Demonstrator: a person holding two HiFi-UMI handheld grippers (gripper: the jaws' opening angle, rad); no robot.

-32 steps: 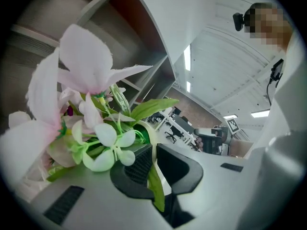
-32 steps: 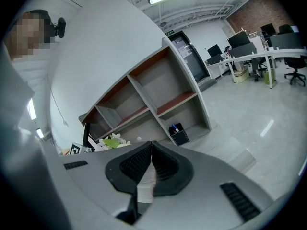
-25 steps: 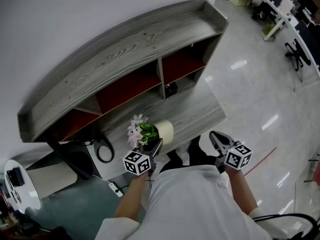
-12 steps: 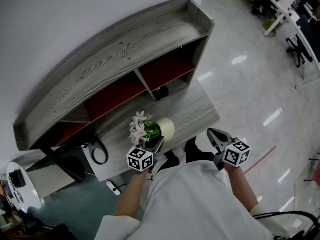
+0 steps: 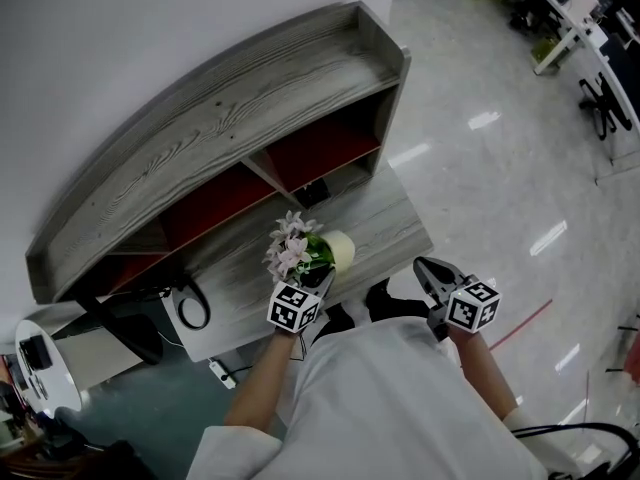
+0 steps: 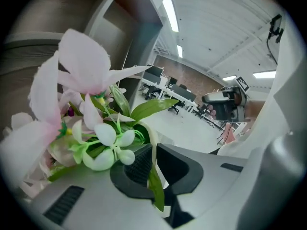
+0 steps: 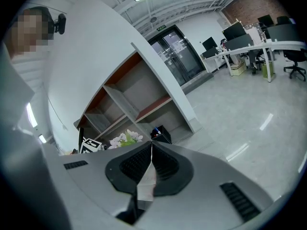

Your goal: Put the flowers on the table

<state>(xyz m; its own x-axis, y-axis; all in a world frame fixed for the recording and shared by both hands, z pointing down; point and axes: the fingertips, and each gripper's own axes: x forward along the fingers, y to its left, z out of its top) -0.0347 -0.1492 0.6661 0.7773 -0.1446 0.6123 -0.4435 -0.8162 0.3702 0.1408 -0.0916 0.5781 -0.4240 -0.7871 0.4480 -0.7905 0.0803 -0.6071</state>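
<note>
Left gripper view: left gripper (image 6: 152,169) clamped on the cream rim of the pot (image 6: 154,140) of flowers (image 6: 91,128), one leaf caught between the pads. Right gripper view: right gripper (image 7: 150,163) shut tight, holding nothing. Head view: flowers held tilted over the near part of the grey table (image 5: 390,218), in front of the shelf unit (image 5: 220,118); contact with the tabletop not discernible.
</note>
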